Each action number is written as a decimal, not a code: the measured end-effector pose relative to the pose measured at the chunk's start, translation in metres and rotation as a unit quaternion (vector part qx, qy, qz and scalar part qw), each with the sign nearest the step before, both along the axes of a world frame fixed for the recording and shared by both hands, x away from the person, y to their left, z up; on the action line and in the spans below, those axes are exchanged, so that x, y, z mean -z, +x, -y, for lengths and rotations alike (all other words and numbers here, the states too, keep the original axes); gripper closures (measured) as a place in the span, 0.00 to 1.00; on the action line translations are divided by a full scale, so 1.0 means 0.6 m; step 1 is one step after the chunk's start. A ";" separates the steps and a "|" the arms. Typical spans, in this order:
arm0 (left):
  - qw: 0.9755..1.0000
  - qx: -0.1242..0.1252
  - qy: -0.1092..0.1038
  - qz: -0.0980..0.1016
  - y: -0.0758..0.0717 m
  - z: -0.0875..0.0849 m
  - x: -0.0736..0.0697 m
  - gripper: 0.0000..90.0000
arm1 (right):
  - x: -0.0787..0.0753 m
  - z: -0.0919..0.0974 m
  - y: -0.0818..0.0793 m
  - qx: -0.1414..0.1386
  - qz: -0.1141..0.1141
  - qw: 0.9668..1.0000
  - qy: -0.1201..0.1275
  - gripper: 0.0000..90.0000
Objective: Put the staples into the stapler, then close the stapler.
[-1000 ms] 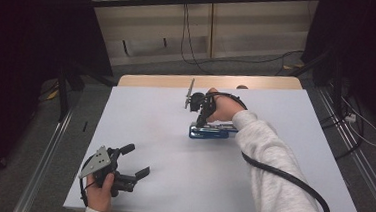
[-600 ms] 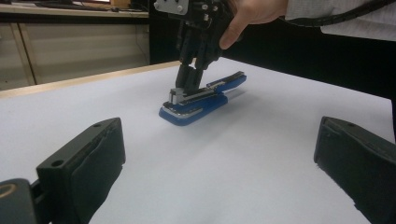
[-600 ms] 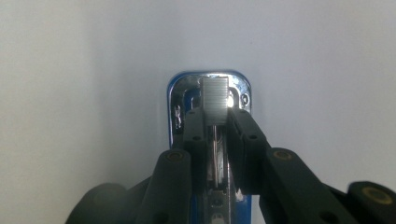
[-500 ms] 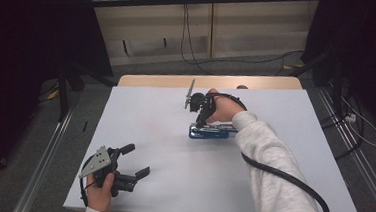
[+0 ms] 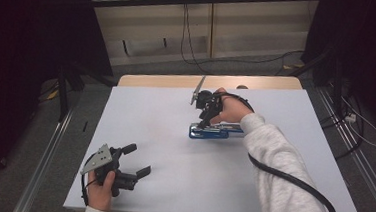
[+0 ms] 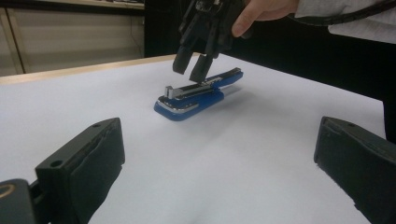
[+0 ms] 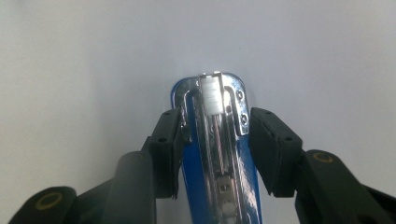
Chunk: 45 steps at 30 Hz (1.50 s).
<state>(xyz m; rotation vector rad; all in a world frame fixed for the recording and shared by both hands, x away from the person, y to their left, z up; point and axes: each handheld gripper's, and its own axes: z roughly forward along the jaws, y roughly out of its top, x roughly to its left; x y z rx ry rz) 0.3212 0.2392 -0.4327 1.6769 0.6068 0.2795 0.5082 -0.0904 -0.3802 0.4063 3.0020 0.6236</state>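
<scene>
A: Stapler (image 5: pixel 214 132), high view – blue w/ chrome top, lying flat on the white table (image 5: pixel 170 185), a bit past its middle toward the far wooden edge. Agree?

B: Yep. Right gripper (image 5: pixel 204 121) points down right over the stapler's left end; hand and grey sleeve (image 5: pixel 277 162) run from the stapler toward the near right corner. Can't tell the jaw gap from up here.

A: Left gripper (image 5: pixel 137 160)?

B: Well apart from the stapler, near-left of it by the table's front edge. Jaws spread wide, nothing between.

A: Left gripper view next.

B: Left gripper's own jaws stand at both lower corners, wide apart, bare tabletop between. Stapler (image 6: pixel 198 95) lies beyond them, front end nearer the cam. Right gripper (image 6: pixel 192 65) hangs just above the stapler's chrome arm, tips slightly parted, no contact I can confirm.

A: Right gripper view?

B: Looking straight down the stapler (image 7: pixel 217 154); chrome front end on the far side. Right gripper (image 7: pixel 215 135) straddles it – jaws have just been opening, stapler between them. Left pad (image 7: pixel 170 140) sits right at the stapler's edge, touching or not I can't say; right pad (image 7: pixel 271 144) stands clear w/ a visible gap. So partway open, no clamp.
</scene>
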 end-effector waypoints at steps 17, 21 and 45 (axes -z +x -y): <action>0.999 0.012 0.020 -0.025 0.023 0.022 -0.002 0.02 | -0.014 0.092 -0.034 0.084 0.002 0.995 0.054 0.30; 0.999 0.016 0.022 -0.033 0.030 0.032 -0.004 0.02 | -0.018 0.126 -0.044 0.109 0.007 0.991 0.080 0.25; 0.993 -0.032 0.074 -0.088 0.096 0.097 -0.003 0.03 | 0.034 0.230 -0.113 0.207 0.033 0.968 0.139 0.12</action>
